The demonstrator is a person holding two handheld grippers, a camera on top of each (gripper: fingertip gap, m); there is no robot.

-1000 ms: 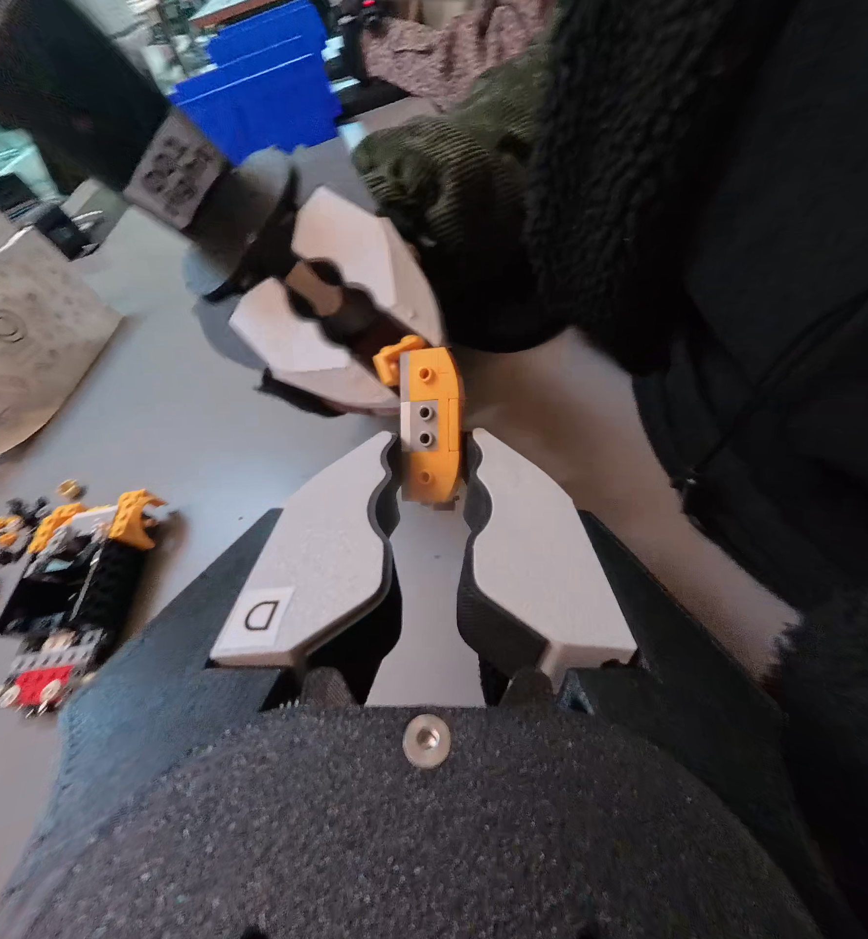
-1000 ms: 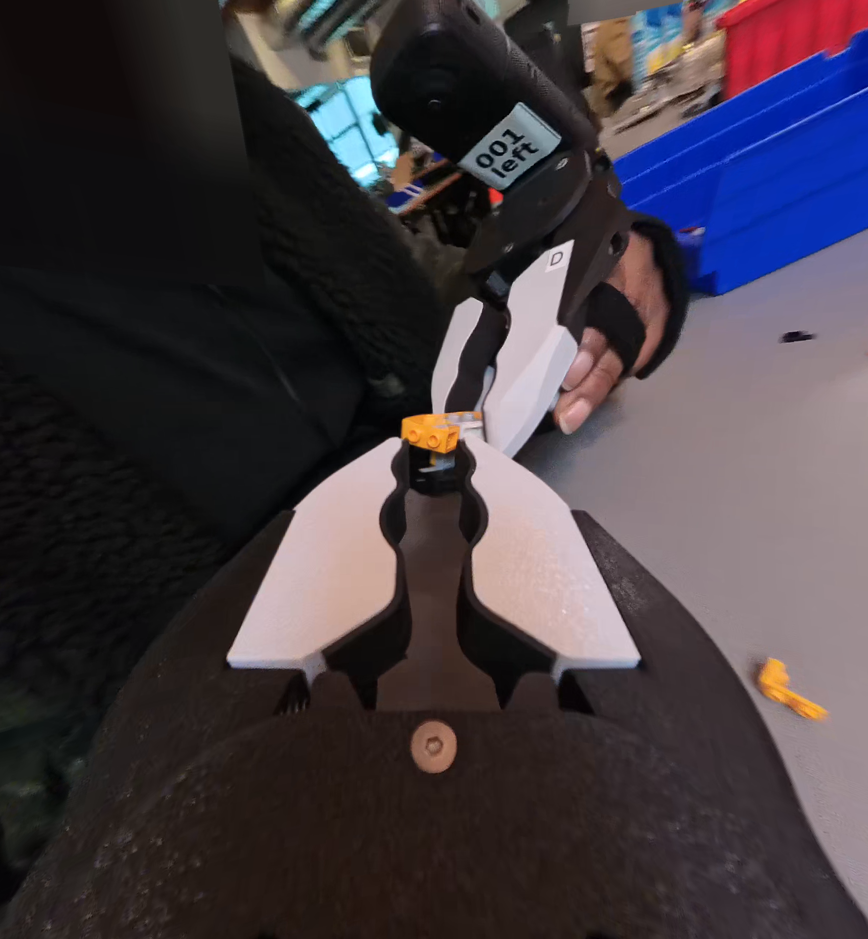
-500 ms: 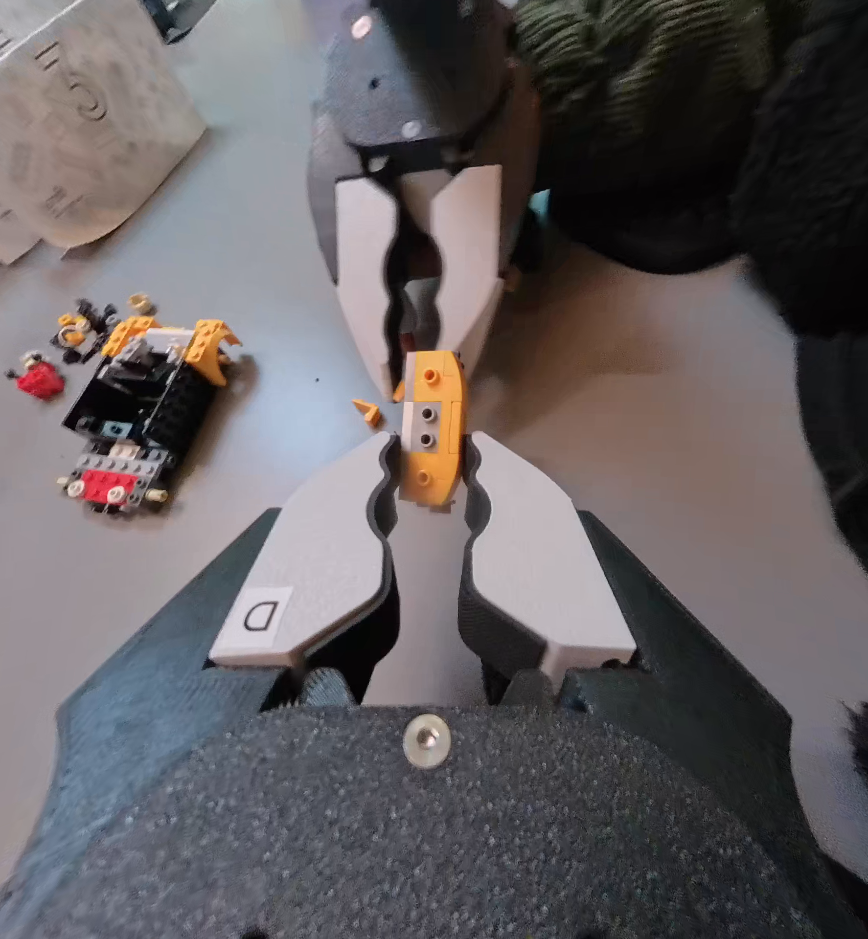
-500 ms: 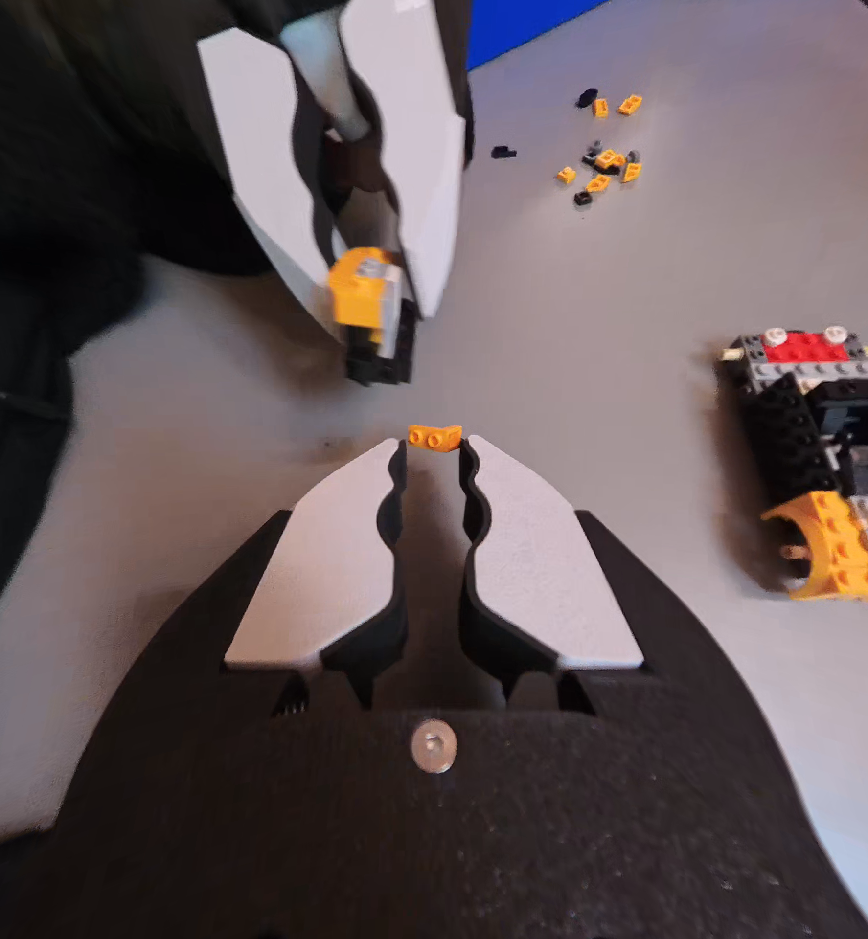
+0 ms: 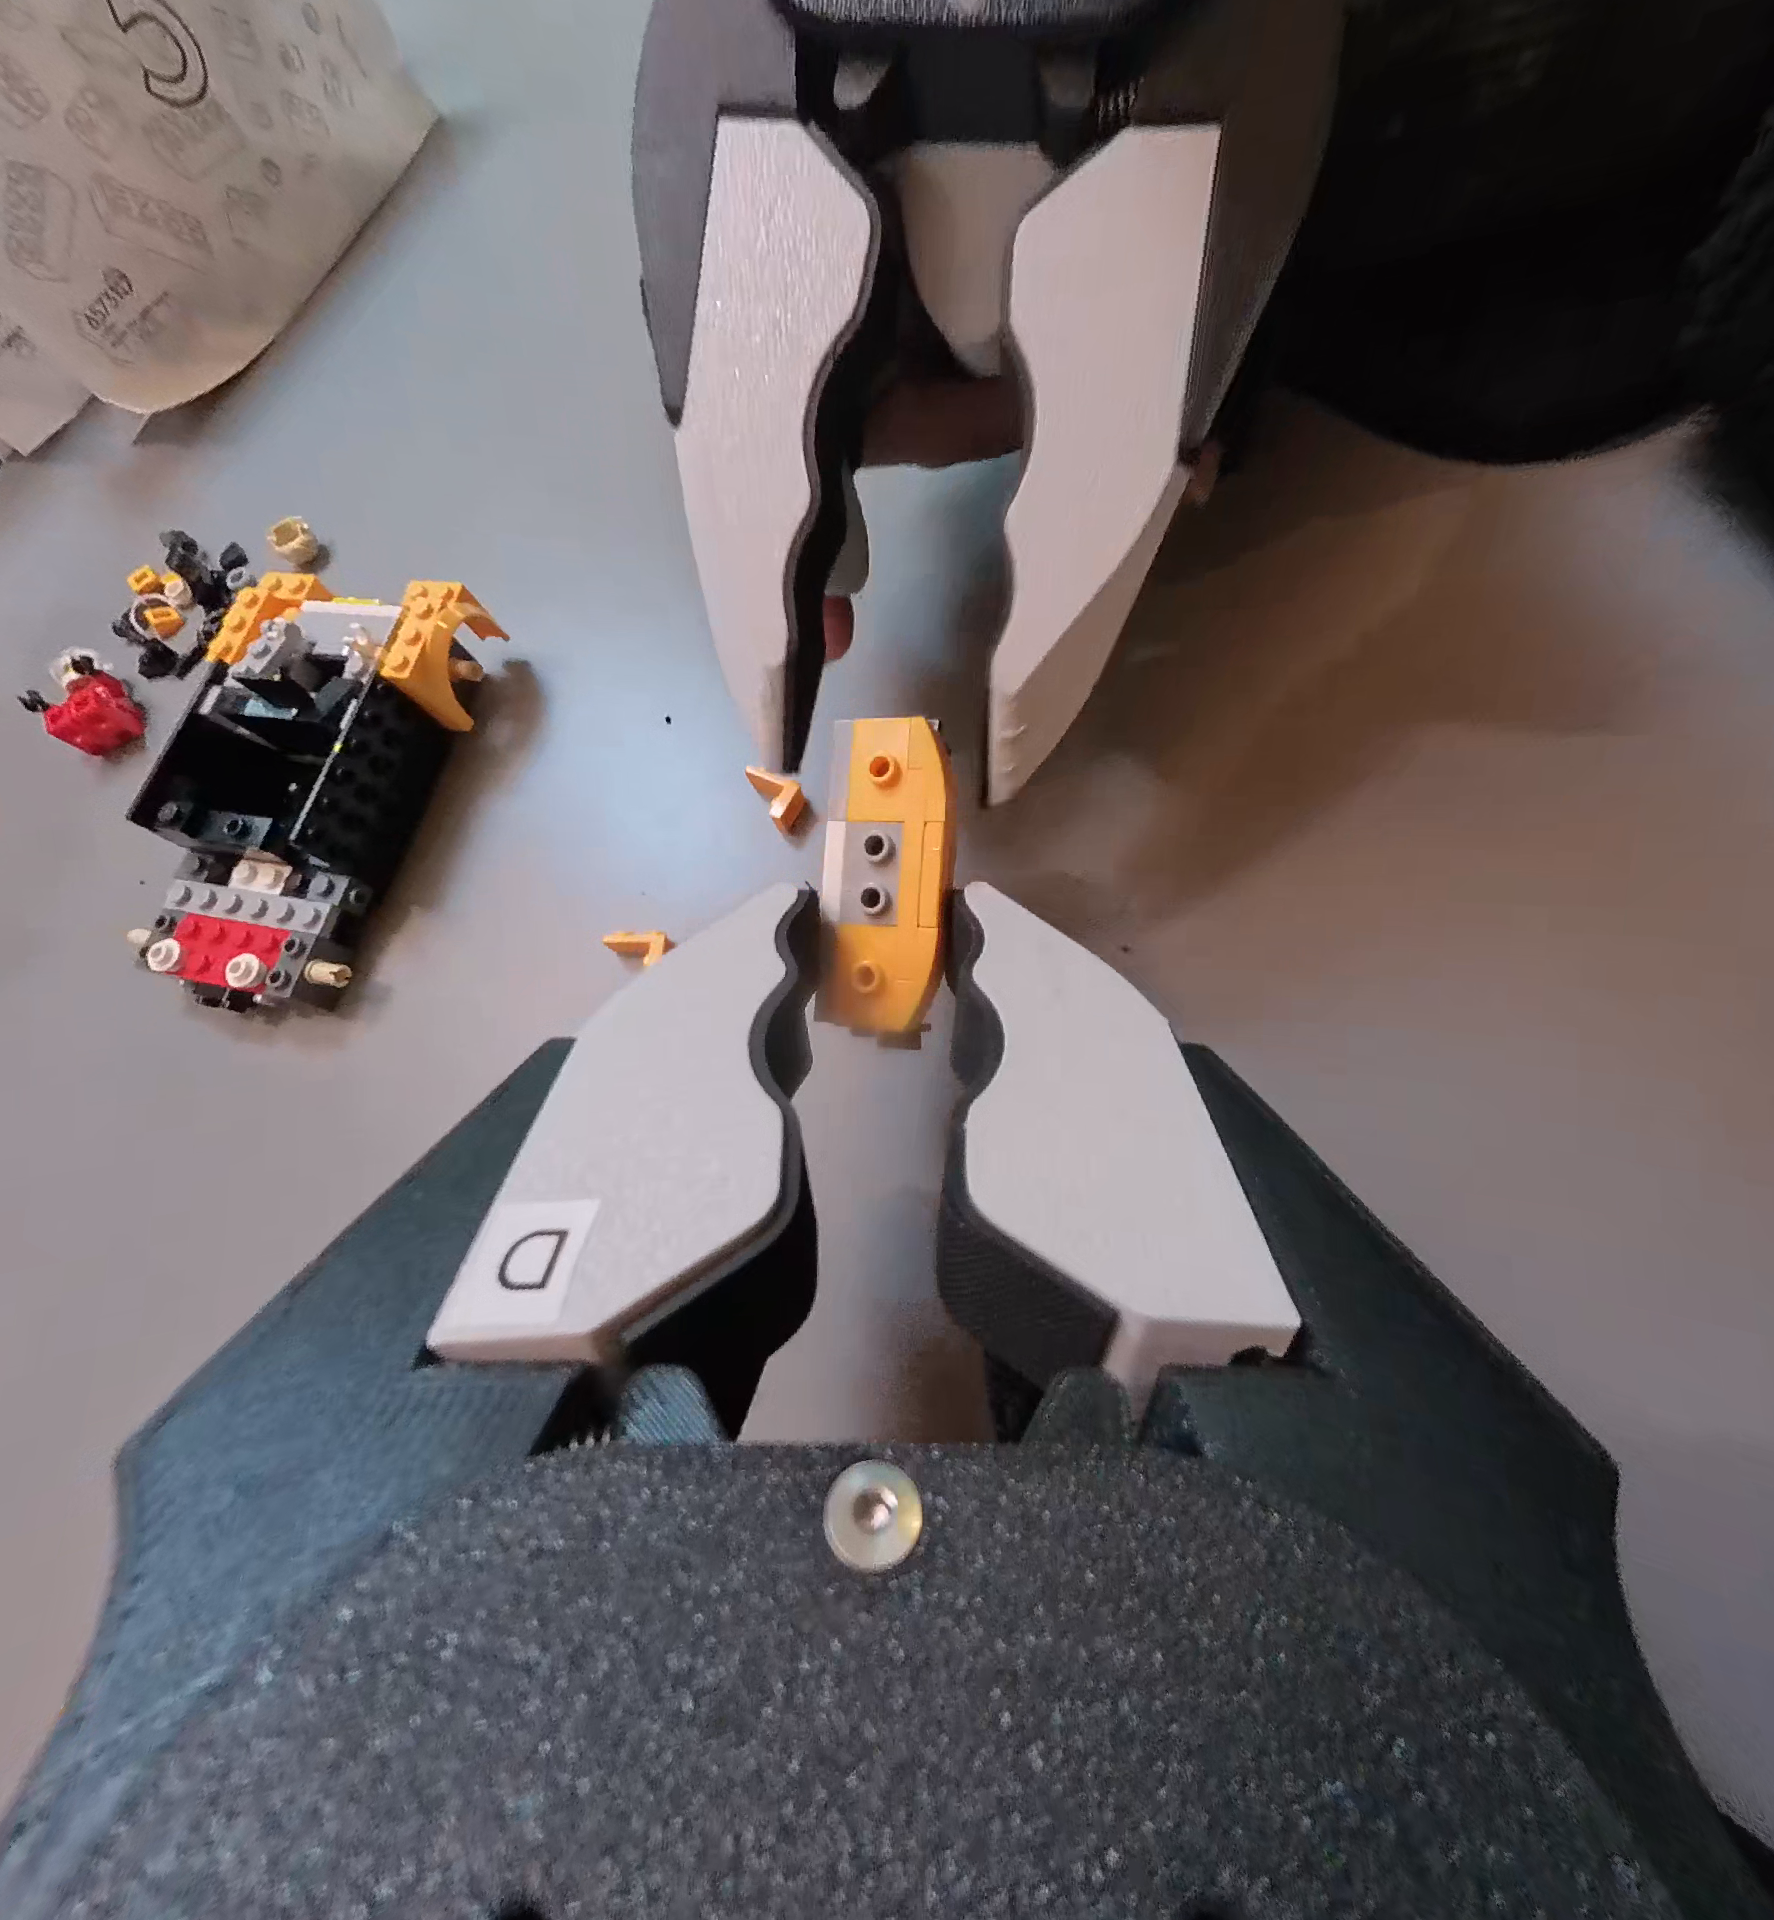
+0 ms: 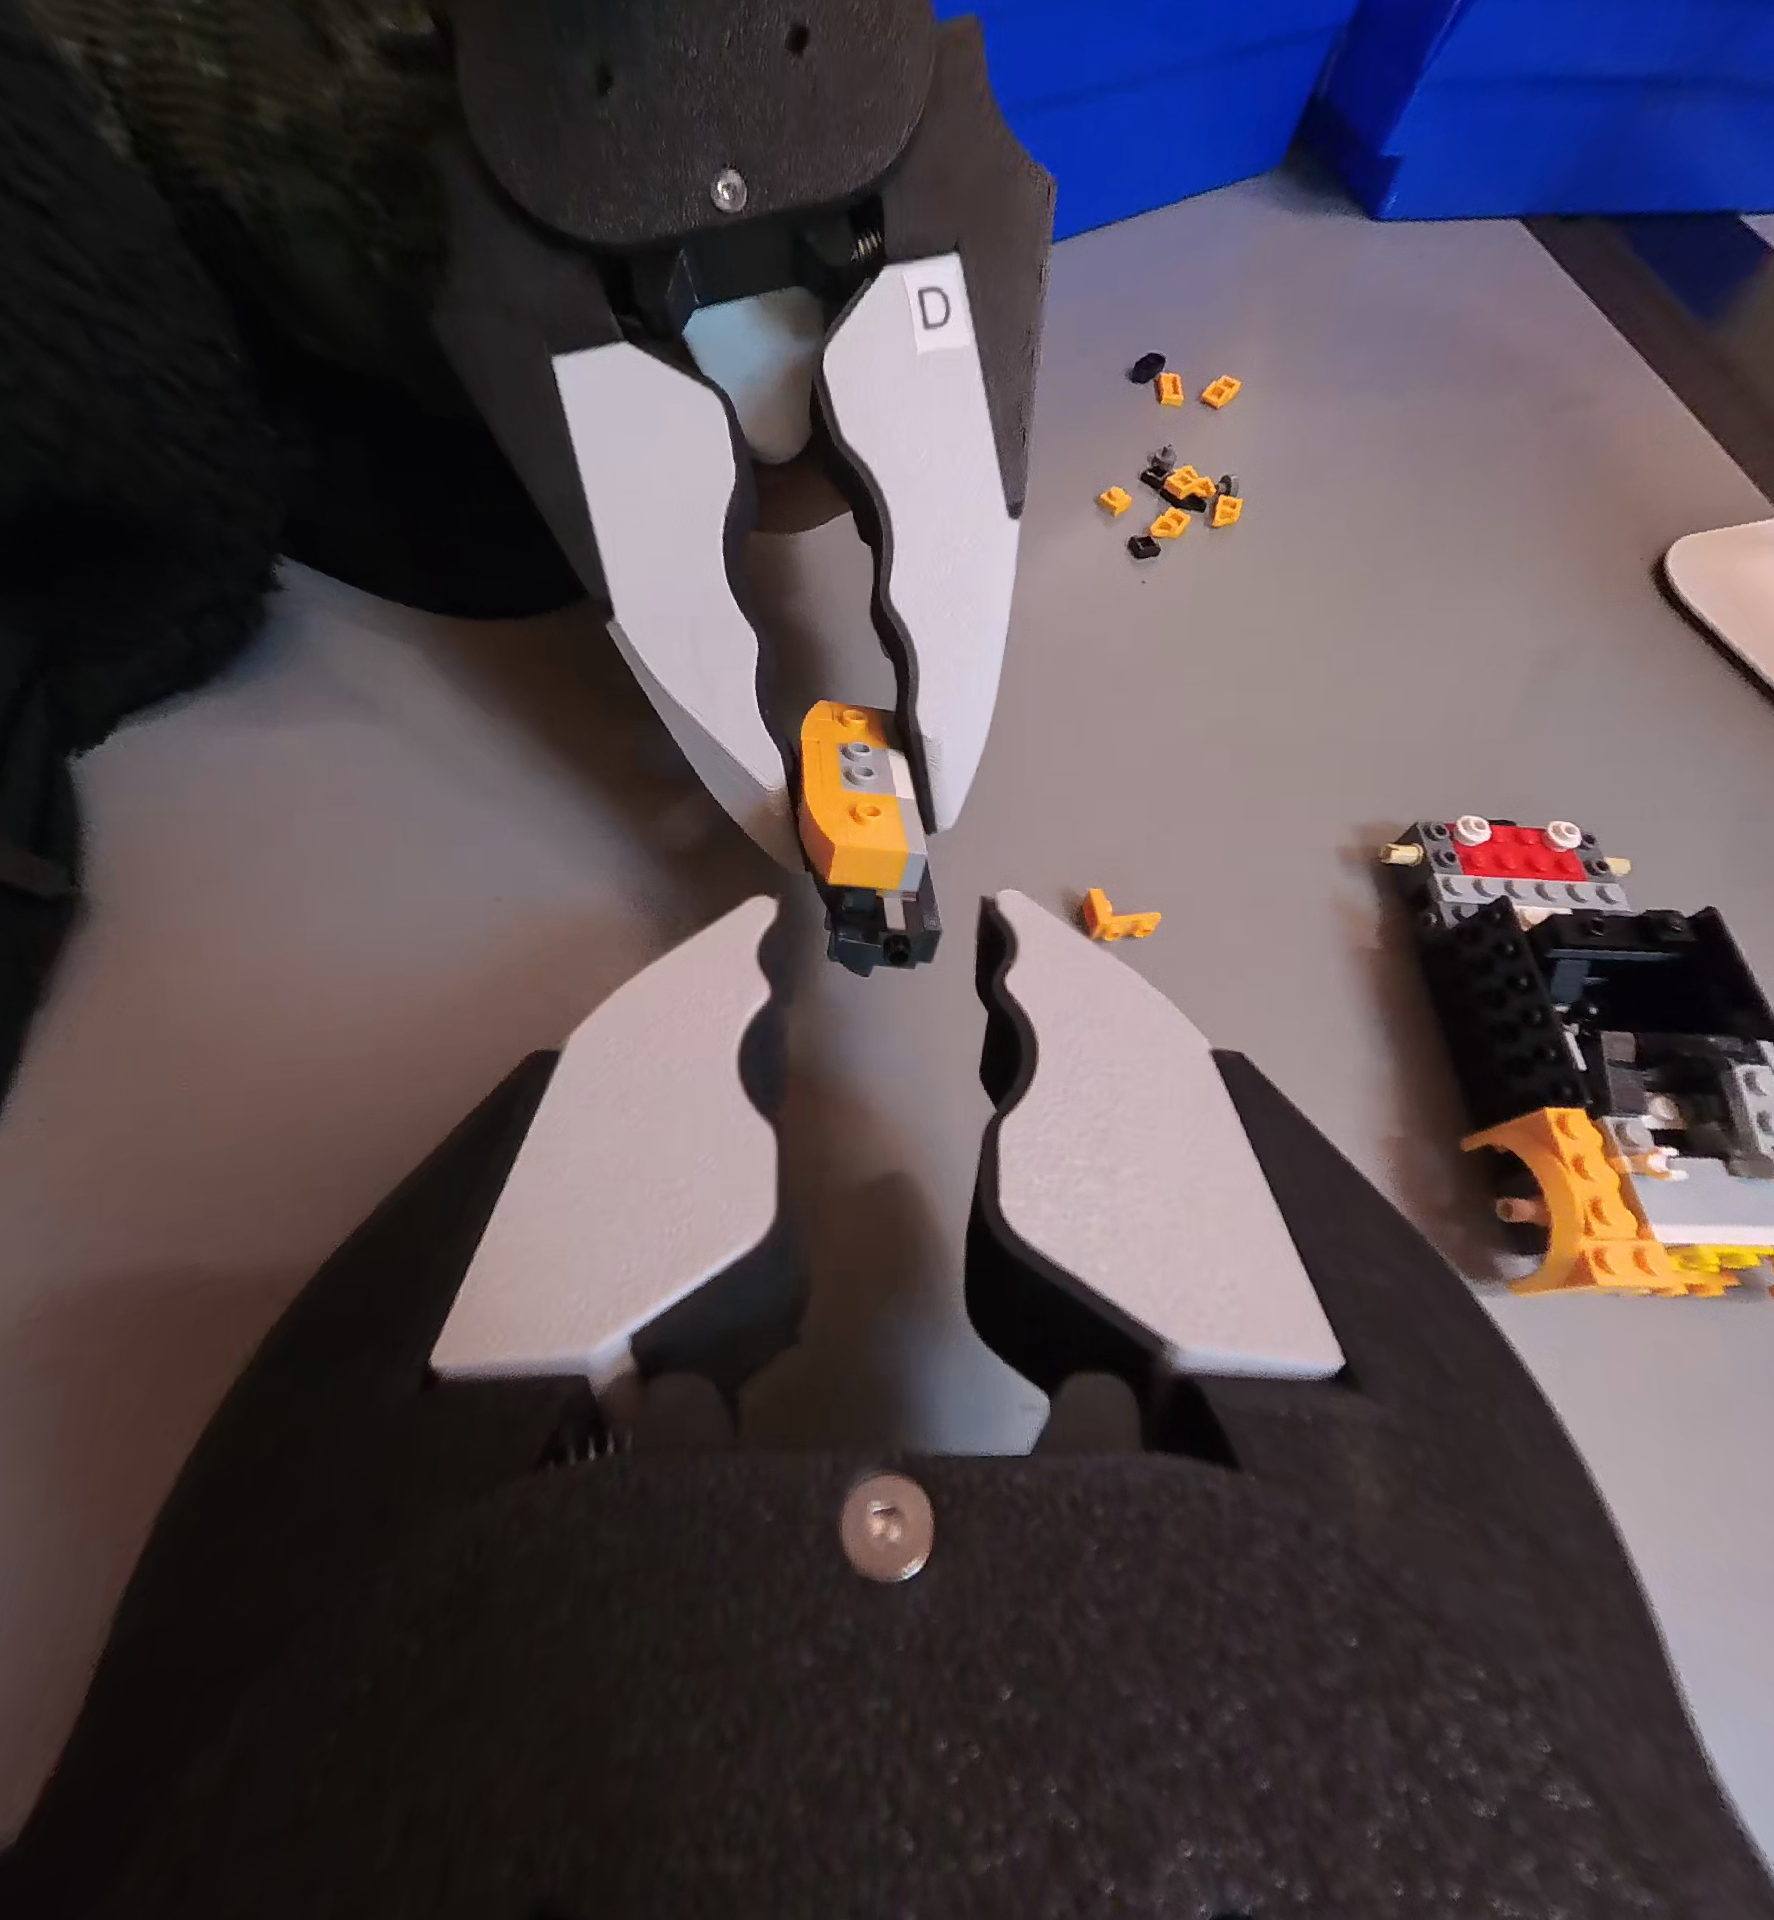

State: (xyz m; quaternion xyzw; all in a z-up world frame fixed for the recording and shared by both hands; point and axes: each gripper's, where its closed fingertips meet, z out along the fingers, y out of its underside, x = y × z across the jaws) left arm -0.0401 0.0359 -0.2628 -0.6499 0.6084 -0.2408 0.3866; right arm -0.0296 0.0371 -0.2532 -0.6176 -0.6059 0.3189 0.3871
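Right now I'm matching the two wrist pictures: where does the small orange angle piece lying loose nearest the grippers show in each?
Left wrist view: orange angle piece lies on the table, just left of the held orange block.
Right wrist view: it lies just right of the right gripper's open fingertips.
Shared landmark: the black and orange brick model.

Two wide-angle cameras, each mounted just behind its own gripper, look steeply down at a grey table (image 5: 1485,1039) from close range. The left wrist view has the left gripper (image 5: 883,914) filling the lower frame and the right gripper (image 5: 888,774) entering from the top centre, so the two face each other. The right wrist view mirrors this. Both share an orange brick piece (image 6: 852,810) at centre and a partly built brick model (image 5: 280,790), at left in one view and at right in the other (image 6: 1610,1049). Frame edges are bent and possibly blurred.
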